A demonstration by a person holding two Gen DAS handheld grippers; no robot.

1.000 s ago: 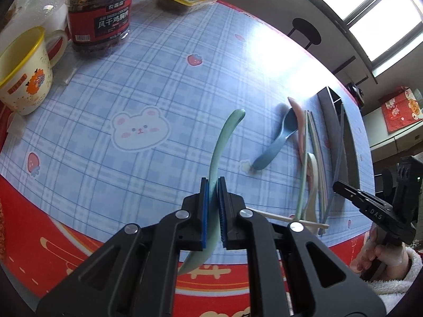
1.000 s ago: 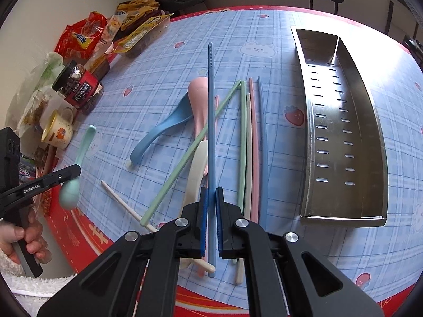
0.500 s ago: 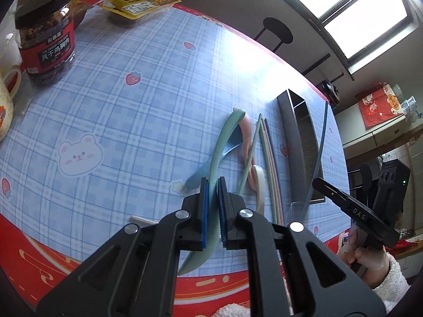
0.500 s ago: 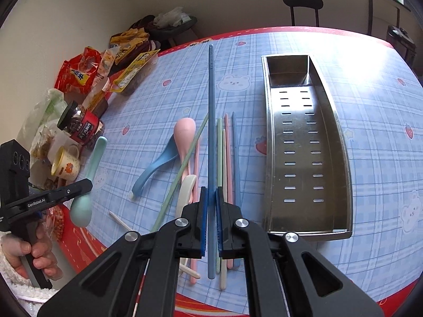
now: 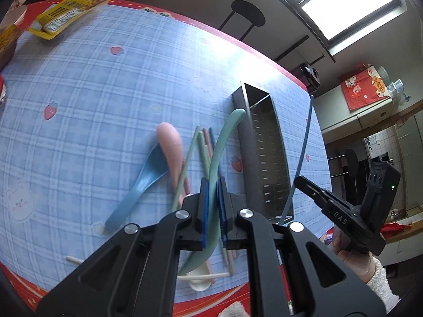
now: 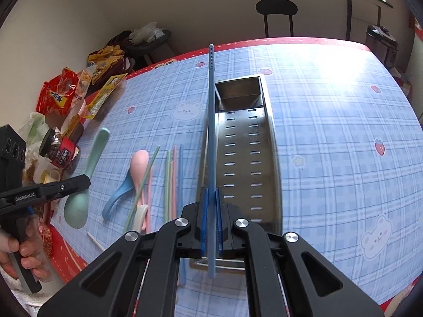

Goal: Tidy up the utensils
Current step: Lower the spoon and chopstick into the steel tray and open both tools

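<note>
Left wrist view: left gripper (image 5: 211, 206) clamped on the handle of a green spoon (image 5: 224, 137), jaws nearly shut around it, handle tip reaching toward the near wall of the steel tray (image 5: 275, 158), bowl end hanging below the jaws; lifted clear of the surface (image 5: 105, 79), seemingly for carrying to that tray. Lying loose between grip and tray: pink spoon (image 5: 170, 148), blue spoon (image 5: 142, 182), a bundle of pastel chopsticks (image 5: 203, 145), a cream spoon (image 5: 201, 284) near the surface's near edge. Off to the right, right gripper (image 5: 304, 182) pinching a blue chopstick (image 5: 301, 158) slanted above the tray's near end. Snack packets (image 5: 66, 13) at the far left corner.

Right wrist view: right gripper (image 6: 211, 216) closed tight on the blue chopstick (image 6: 211, 132), held lengthwise along the tray's (image 6: 269, 137) left wall, likely lined up for a drop into the slotted compartment. Shown here and not in the other view: tray interior empty, a small divided section at its far end; green spoon's (image 6: 79, 206) whole bowl, pinched in the left gripper (image 6: 84, 181) above the near left edge; a red-lidded jar (image 6: 59, 150) and more snacks along the left edge. Not judged from this view: how high the chopstick rides above the tray.
</note>
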